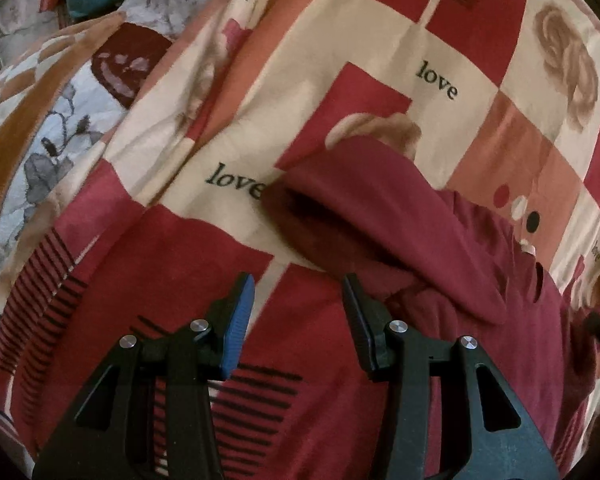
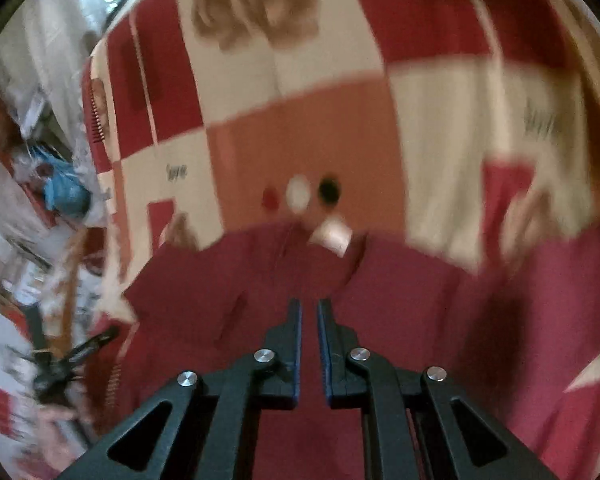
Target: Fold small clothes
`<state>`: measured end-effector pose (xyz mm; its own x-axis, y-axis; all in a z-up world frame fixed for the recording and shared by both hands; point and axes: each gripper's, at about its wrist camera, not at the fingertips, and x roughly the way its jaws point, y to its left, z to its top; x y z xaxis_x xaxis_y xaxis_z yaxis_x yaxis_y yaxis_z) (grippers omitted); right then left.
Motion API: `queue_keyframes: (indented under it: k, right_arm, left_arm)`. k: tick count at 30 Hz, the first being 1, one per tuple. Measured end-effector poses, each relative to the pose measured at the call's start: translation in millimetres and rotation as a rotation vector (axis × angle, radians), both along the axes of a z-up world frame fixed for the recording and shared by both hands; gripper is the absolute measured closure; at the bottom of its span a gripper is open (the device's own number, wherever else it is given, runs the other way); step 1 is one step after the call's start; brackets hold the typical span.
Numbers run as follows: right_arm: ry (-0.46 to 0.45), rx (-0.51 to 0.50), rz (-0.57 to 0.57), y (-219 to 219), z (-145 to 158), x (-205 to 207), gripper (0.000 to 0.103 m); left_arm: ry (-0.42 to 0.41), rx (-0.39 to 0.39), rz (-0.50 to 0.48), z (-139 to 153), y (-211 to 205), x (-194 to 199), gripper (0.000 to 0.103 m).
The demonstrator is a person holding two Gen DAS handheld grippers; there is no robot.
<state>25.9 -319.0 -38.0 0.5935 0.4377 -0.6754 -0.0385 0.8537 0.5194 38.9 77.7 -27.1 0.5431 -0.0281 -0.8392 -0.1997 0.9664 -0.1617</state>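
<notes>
Maroon garment lies spread on a patchwork bedsheet printed "love", one sleeve folded over. White neck label visible. Left gripper hovers above it, jaws apart, nothing between. Right gripper over the cloth, jaws closed, empty.

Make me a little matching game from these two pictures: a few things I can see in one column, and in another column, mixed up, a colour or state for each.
Things:
1. garment
2. left gripper
3. right gripper
4. bedsheet

Colour or state:
A. jaws nearly together, with nothing between them
B. red, cream and orange blocks printed with the word love
C. plain dark red, lying on the bed
D. jaws apart, with nothing between them

Pairs: 1-C, 2-D, 3-A, 4-B
</notes>
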Motion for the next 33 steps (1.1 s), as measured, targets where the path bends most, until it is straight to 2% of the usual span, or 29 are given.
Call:
queue_keyframes:
  k: [3,5,6,7,8,11,12,13,14,15,16,18,23,27,30,33]
  right_arm:
    - [-0.003,0.019,0.069,37,-8,8,0.094]
    - [0.027,0.019,0.129,70,-16,22,0.08]
    - [0.056,0.026,0.147,83,-22,30,0.054]
    - [0.086,0.043,0.15,94,-31,40,0.035]
    - [0.1,0.049,0.147,104,-37,47,0.034]
    - [0.103,-0.019,0.139,129,-51,67,0.034]
    - [0.095,-0.036,0.133,134,-53,71,0.037]
    - [0.075,-0.073,0.131,141,-54,75,0.051]
    - [0.058,-0.12,0.139,148,-53,77,0.06]
    - [0.04,-0.183,0.144,156,-52,79,0.076]
    - [0.023,-0.233,0.153,162,-50,80,0.09]
    - [-0.008,-0.242,0.154,162,-41,76,0.098]
    - [-0.141,-0.128,0.1,117,12,40,0.098]
    - [-0.208,-0.139,0.058,74,48,1,0.098]
    - [-0.205,-0.189,0.009,37,52,-25,0.098]
    - [-0.128,-0.3,-0.072,4,29,-34,0.098]
  left_arm:
    - [-0.029,-0.038,-0.035,4,-4,-2,0.058]
    - [-0.057,-0.071,-0.078,9,-10,-3,0.058]
    - [-0.071,-0.088,-0.116,12,-15,-3,0.058]
    - [-0.079,-0.103,-0.152,13,-20,-3,0.056]
    - [-0.078,-0.117,-0.184,13,-25,-4,0.052]
    - [-0.023,-0.124,-0.256,4,-41,-5,0.05]
    - [0.018,-0.082,-0.269,-3,-46,-5,0.05]
    - [0.052,-0.03,-0.263,-9,-48,-4,0.05]
    - [0.08,0.012,-0.252,-15,-49,-2,0.05]
    - [0.114,0.047,-0.237,-21,-48,0,0.05]
    - [0.131,0.029,-0.228,-25,-44,2,0.049]
    - [0.128,-0.014,-0.215,-22,-38,3,0.049]
    - [0.133,-0.039,-0.177,-23,-30,2,0.049]
    - [0.134,-0.006,-0.146,-25,-29,1,0.049]
    - [0.136,0.0,-0.139,-27,-27,-1,0.049]
    - [0.135,0.024,-0.138,-27,-31,-1,0.049]
